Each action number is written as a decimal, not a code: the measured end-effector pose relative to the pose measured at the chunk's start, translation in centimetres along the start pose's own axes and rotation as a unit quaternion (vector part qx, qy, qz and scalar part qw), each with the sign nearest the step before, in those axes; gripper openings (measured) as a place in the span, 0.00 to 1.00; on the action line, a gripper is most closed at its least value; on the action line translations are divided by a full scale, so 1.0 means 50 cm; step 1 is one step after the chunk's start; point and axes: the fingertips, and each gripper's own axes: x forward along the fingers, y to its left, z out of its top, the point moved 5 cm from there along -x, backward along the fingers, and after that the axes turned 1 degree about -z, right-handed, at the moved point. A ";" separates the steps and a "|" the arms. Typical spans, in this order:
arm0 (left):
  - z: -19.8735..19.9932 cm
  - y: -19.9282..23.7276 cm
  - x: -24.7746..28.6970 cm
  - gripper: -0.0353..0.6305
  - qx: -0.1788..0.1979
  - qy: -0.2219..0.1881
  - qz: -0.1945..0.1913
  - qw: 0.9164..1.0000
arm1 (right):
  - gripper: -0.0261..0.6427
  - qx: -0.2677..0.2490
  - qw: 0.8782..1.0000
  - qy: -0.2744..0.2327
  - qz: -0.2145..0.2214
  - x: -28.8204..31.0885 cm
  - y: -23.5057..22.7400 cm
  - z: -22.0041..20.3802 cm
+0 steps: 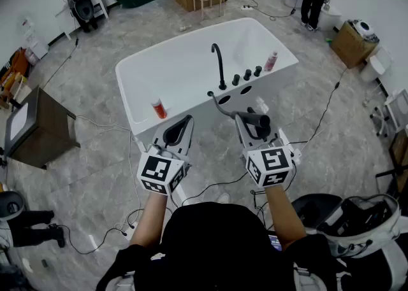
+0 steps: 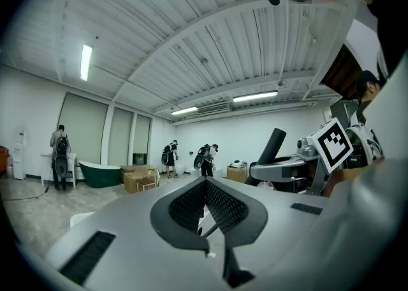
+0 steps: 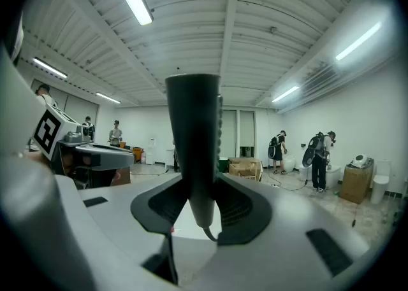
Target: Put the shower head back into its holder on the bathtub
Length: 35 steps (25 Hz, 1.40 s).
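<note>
The right gripper [image 1: 254, 120] is clamping the black shower head [image 3: 193, 137], holding it just outside the bathtub [image 1: 127, 86] rim, at five o'clock from the faucet [image 1: 220, 67]. The left gripper [image 1: 185, 124] is hovering closed and empty at its nine o'clock.

Black top, short sleeves: that is all I wear in shot. My left gripper [image 1: 180, 128] and right gripper [image 1: 252, 124] are pale grey shells, their jaws lined with black ribbed pads and dark slots along the flanks. The left cube [image 1: 160, 172] and right cube [image 1: 271, 163] are white with black square markers.
</note>
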 end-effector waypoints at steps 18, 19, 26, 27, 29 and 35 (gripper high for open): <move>-0.007 -0.066 0.006 0.07 -0.006 0.006 0.014 1.000 | 0.25 0.015 1.000 0.002 0.013 -0.042 -0.040 -0.025; -0.010 -0.074 0.008 0.07 -0.007 0.006 0.015 1.000 | 0.25 0.016 1.000 0.001 0.016 -0.045 -0.045 -0.028; -0.039 -0.112 0.014 0.07 -0.028 0.020 0.034 0.999 | 0.25 0.009 0.999 0.002 0.037 -0.057 -0.069 -0.051; -0.042 -0.117 0.016 0.07 -0.034 0.024 0.035 0.999 | 0.25 0.009 0.999 0.003 0.039 -0.058 -0.072 -0.051; -0.046 -0.129 0.020 0.07 -0.043 0.029 0.034 0.998 | 0.25 0.012 0.999 0.006 0.041 -0.061 -0.081 -0.054; -0.040 -0.134 0.039 0.07 -0.034 0.034 0.037 0.998 | 0.25 0.029 0.999 0.004 0.041 -0.059 -0.105 -0.059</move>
